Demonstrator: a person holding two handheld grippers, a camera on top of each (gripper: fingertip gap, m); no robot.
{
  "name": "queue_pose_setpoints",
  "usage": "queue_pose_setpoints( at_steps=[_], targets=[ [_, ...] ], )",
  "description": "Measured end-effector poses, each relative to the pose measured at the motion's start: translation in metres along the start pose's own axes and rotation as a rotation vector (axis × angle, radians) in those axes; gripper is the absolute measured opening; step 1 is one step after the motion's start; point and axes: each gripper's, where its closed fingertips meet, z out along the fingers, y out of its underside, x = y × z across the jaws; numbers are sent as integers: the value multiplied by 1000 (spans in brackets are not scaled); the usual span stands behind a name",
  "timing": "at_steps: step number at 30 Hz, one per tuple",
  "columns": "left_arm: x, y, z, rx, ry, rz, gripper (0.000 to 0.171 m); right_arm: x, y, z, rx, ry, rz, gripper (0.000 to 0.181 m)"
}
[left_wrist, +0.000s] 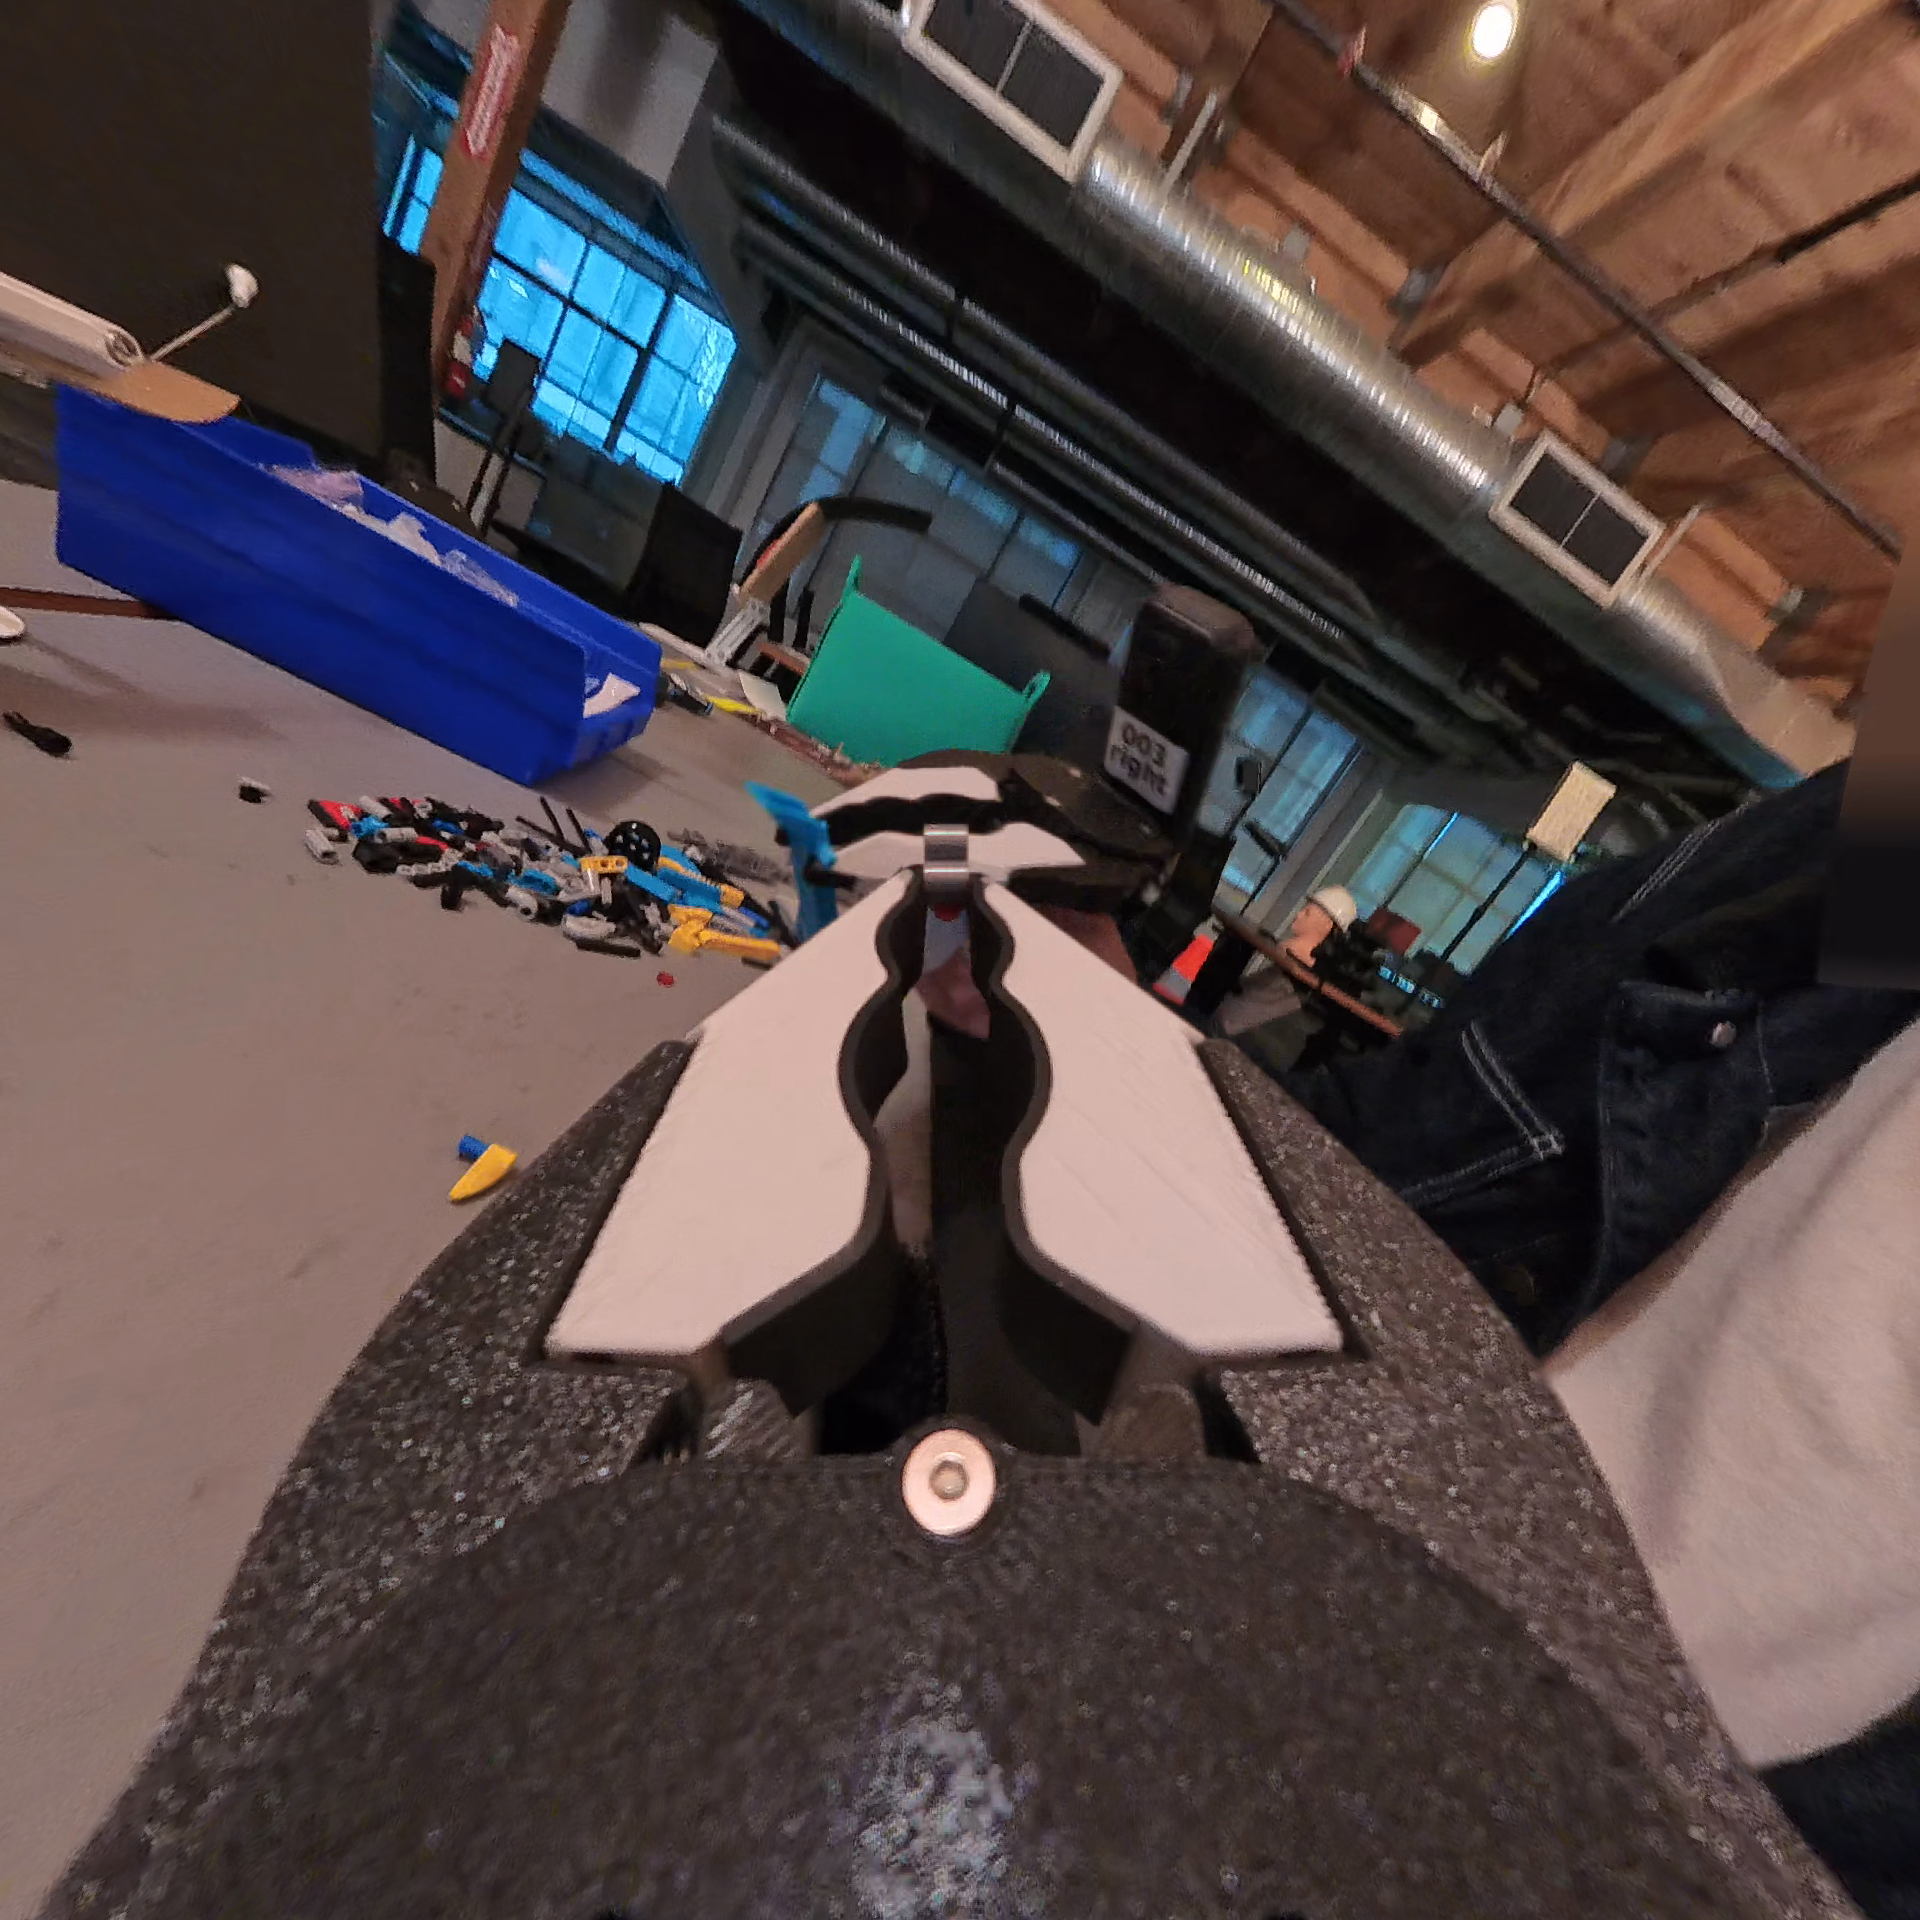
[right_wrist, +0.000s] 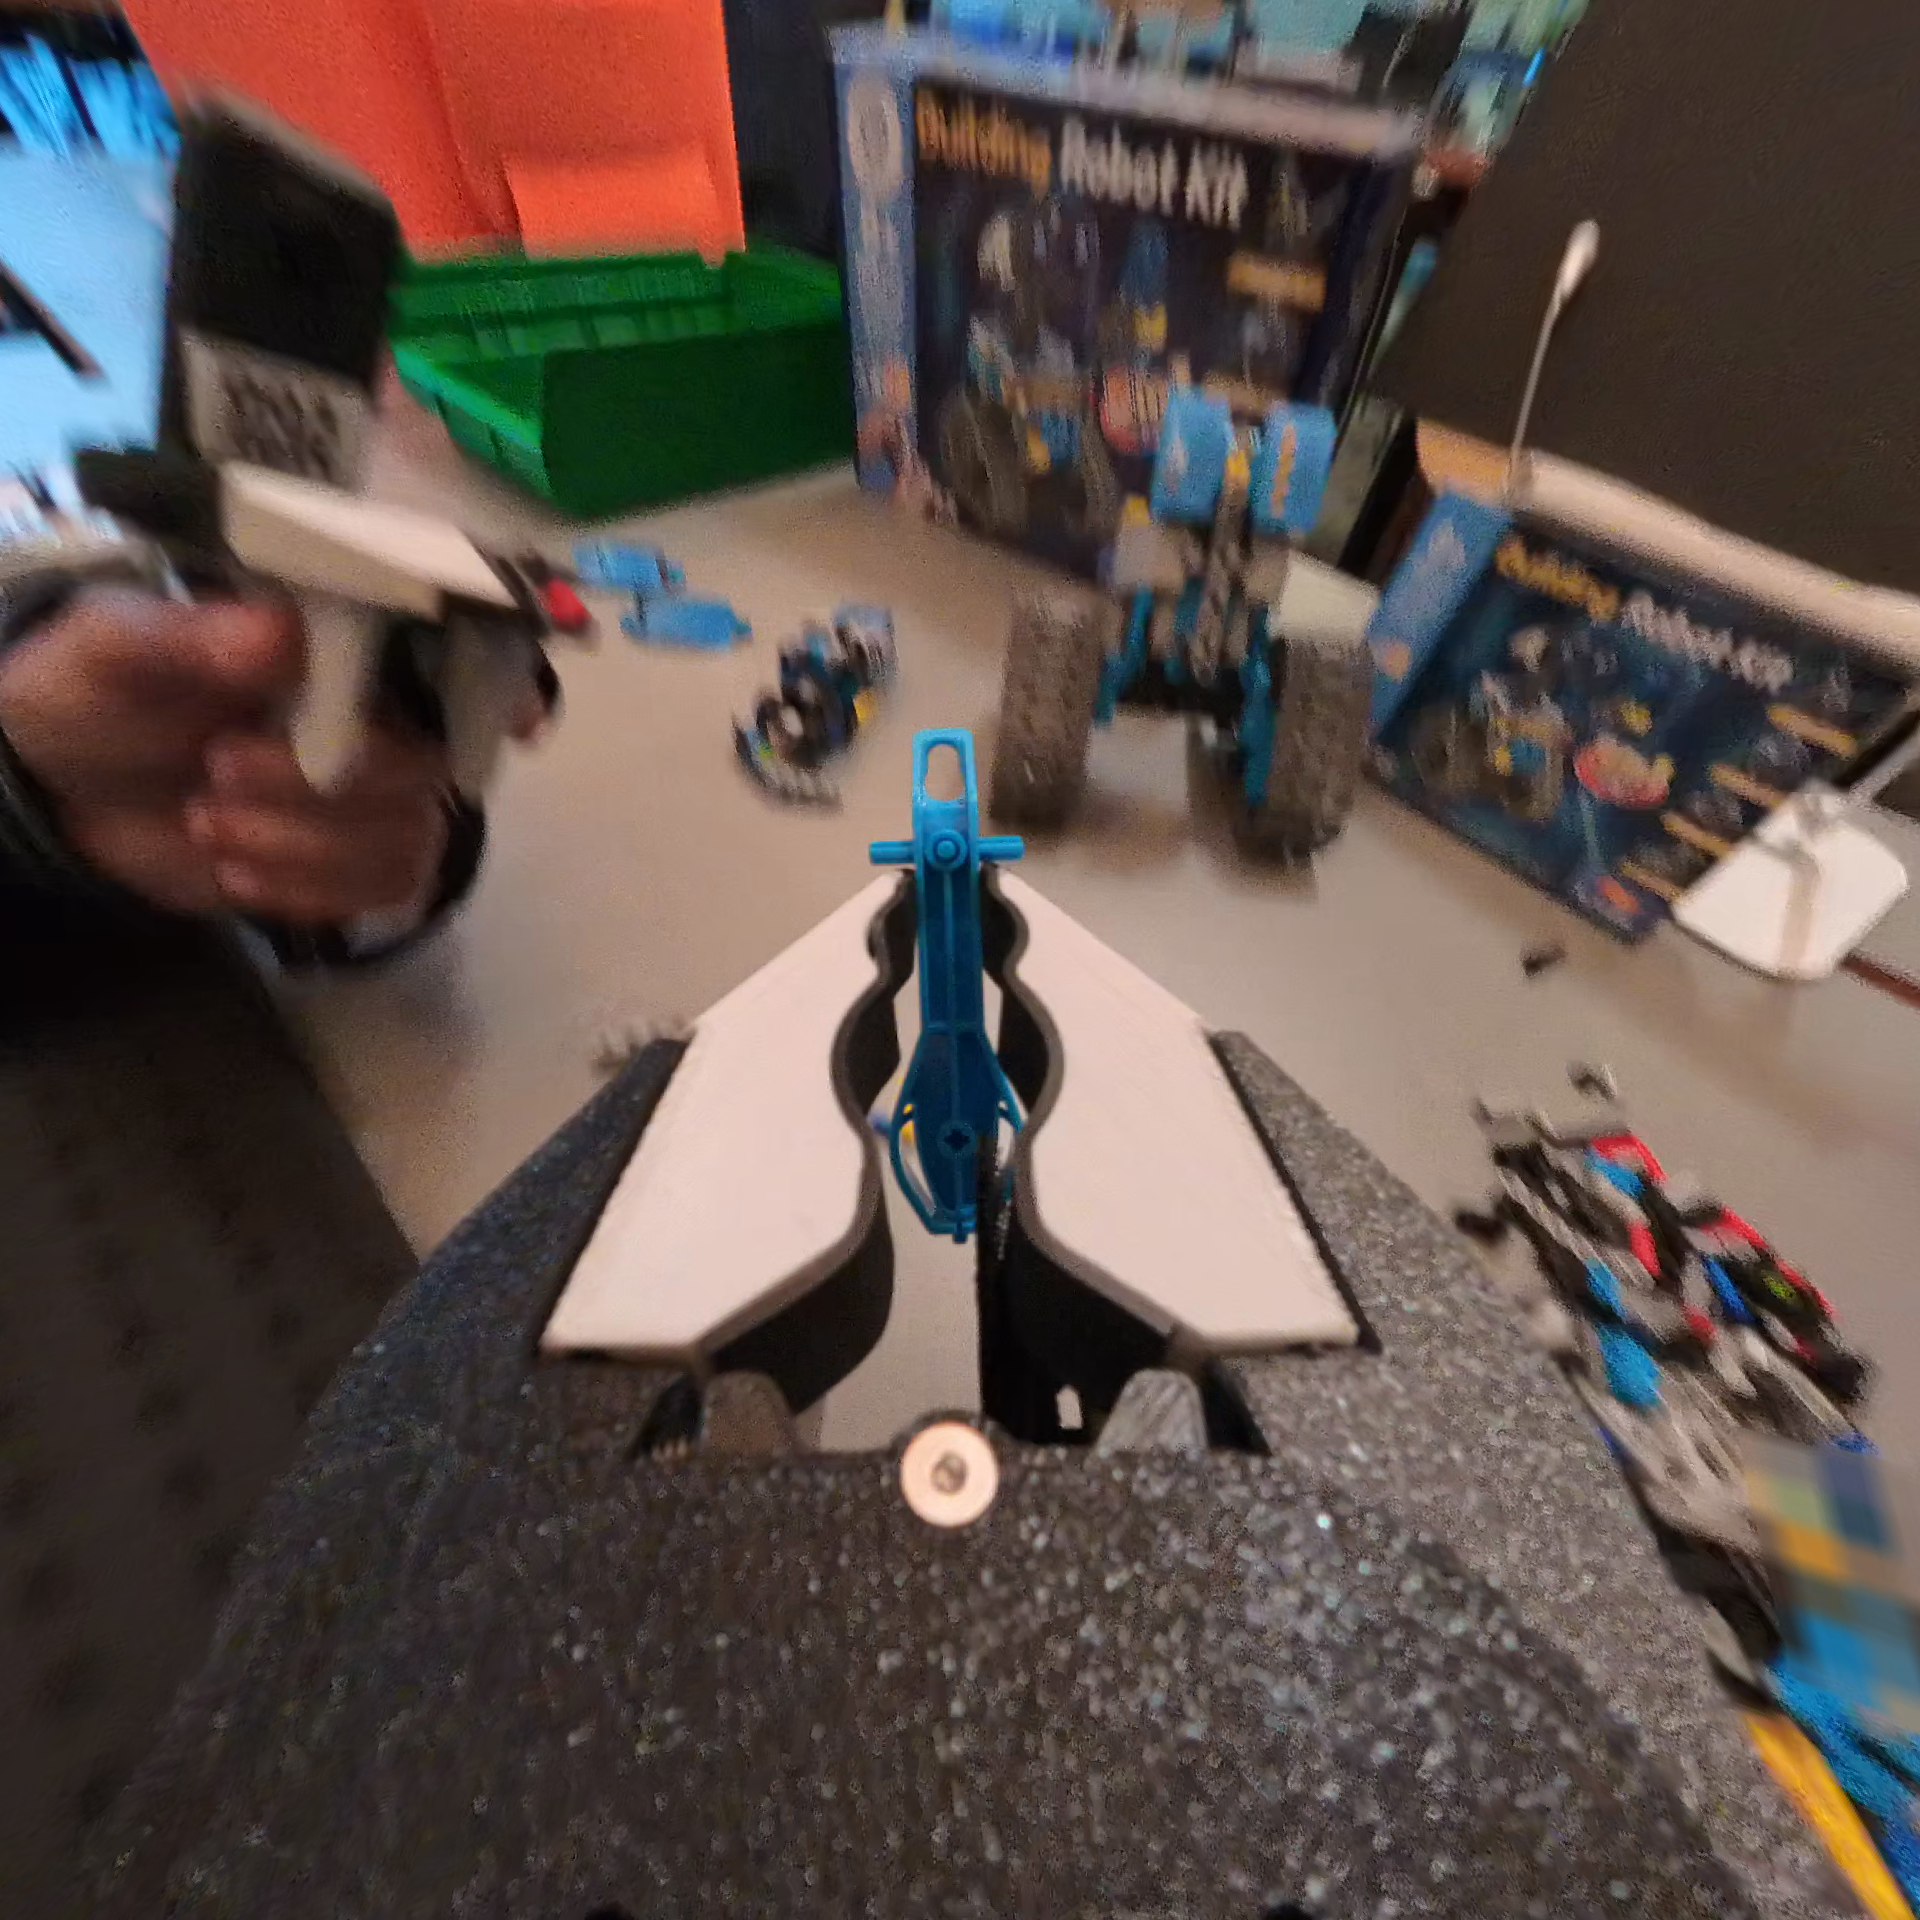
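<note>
A grey table carries a blue bin at its far left and a green bin farther back. In the right wrist view, two printed boxes stand behind a blue wheeled model. A loose pile of small parts lies on the table between the blue bin and the grippers; a yellow piece sits apart, nearer the camera. The left gripper is raised off the table, its tips pinched on a small grey ring. The right gripper is clamped on a blue strut, which stands upright between its fingers and projects past the tips.
</note>
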Motion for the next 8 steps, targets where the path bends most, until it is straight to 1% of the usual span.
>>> queue_pose_setpoints(
  at_steps=[2,4,6,8],
  targets=[
    [-5,-6,0,64,-39,-25,6,-19,-23,21,75,45,-17,9],
    [-13,-10,-2,116,-102,-23,6,-31,-38,31,144,100,-64,9],
    [-18,-9,-3,117,-146,-4,6,-36,-41,39,163,144,-117,9],
    [-23,-7,-4,93,-195,39,6,-40,-37,47,148,134,-137,9]
  ],
)
